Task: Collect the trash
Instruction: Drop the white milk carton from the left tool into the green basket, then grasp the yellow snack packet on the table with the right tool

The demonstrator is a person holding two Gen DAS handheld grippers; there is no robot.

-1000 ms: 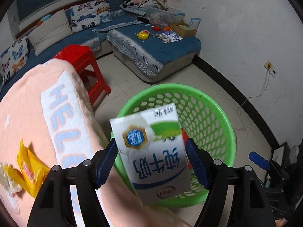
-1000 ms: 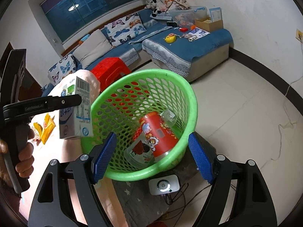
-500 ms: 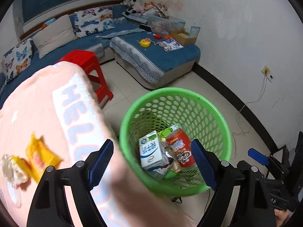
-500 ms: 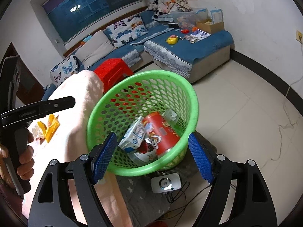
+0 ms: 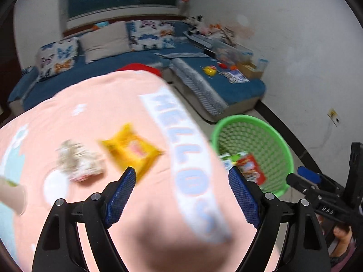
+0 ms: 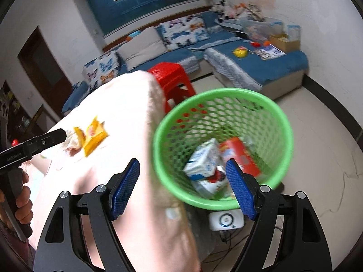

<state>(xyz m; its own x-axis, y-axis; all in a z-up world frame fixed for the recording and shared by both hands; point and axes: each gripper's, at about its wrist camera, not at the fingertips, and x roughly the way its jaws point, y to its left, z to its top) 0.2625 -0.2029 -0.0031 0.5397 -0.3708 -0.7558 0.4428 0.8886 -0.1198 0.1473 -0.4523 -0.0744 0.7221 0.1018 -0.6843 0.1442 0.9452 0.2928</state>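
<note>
Nearest to me, my left hand-held gripper (image 5: 182,195) stood wide and empty over the peach cloth of the tabletop (image 5: 97,117); its jaws had just finished opening, with nothing between them now. A second earlier they had clamped the milk carton (image 6: 204,161) above the green basket (image 6: 281,122); the carton now lay inside it, tipped against the red can (image 6: 240,154). My right hand-held gripper (image 6: 182,189) was open too, holding nothing, poised above the near rim of the basket, as it had been throughout.

So one piece was done, and my left hand had swung away from the basket toward what remained. Just beyond its fingertips lay the yellow wrapper (image 5: 130,148), and beside that a crumpled pale wrapper (image 5: 79,161), both blurred. A paper cup (image 5: 12,196) showed at the left edge. I judged the yellow wrapper the likely next pick, being closest.

Farther off stood the red stool (image 6: 172,77) and the blue sofa (image 6: 261,68).
</note>
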